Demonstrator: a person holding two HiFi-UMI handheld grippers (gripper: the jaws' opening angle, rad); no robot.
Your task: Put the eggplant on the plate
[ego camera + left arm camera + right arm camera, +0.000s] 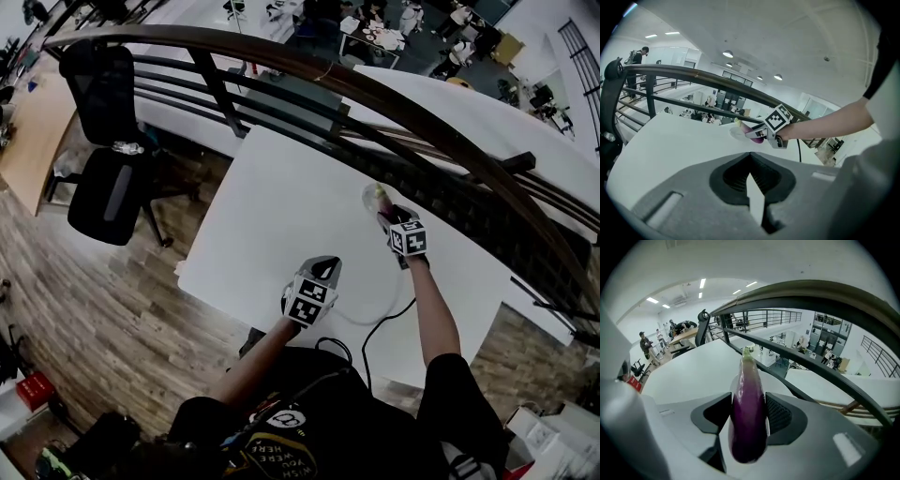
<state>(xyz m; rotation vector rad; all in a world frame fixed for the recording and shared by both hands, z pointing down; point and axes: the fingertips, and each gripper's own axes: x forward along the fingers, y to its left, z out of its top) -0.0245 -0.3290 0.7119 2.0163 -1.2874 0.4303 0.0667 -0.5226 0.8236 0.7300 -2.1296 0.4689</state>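
Note:
A purple eggplant with a green stem is clamped lengthwise between the pads of my right gripper, stem pointing away. In the head view the right gripper holds the eggplant low over a small pale plate near the far right of the white table. The left gripper view shows the eggplant just above the plate. My left gripper hovers near the table's front edge, its jaws closed together with nothing in them.
A dark curved handrail with bars runs just behind the table's far edge. A black office chair stands on the wood floor at the left. A black cable lies over the table's near edge.

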